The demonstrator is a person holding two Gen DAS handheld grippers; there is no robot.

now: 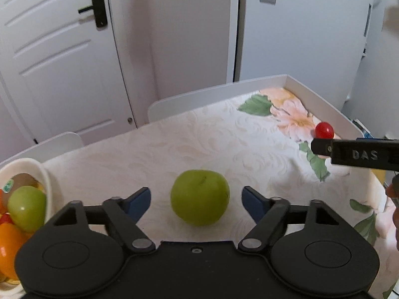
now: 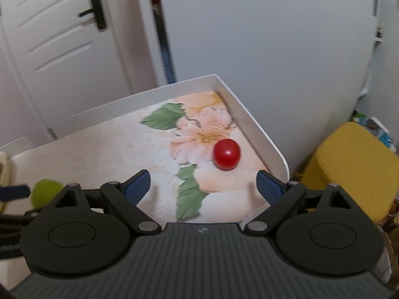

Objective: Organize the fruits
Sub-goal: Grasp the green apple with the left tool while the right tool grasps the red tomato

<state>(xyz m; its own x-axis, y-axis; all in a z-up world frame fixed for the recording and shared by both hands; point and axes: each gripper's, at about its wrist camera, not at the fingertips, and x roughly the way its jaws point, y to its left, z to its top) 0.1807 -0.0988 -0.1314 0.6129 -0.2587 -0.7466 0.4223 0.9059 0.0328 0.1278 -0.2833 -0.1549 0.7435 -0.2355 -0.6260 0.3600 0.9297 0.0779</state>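
A green apple (image 1: 200, 197) lies on the flowered tablecloth, between the open fingers of my left gripper (image 1: 197, 203), untouched. It also shows at the left edge of the right wrist view (image 2: 46, 192). A small red tomato (image 2: 226, 154) lies near the table's right rim, just ahead of my open, empty right gripper (image 2: 204, 186). The tomato also shows in the left wrist view (image 1: 324, 130), just behind the right gripper (image 1: 321, 147) reaching in from the right. A white bowl (image 1: 46, 182) at the left holds a green apple, orange fruits and a kiwi.
The table has a raised white rim (image 2: 251, 122) along its far and right edges. A yellow bin (image 2: 349, 169) stands beside the table at right. White chair backs (image 1: 174, 104) and a door (image 1: 57, 57) are behind.
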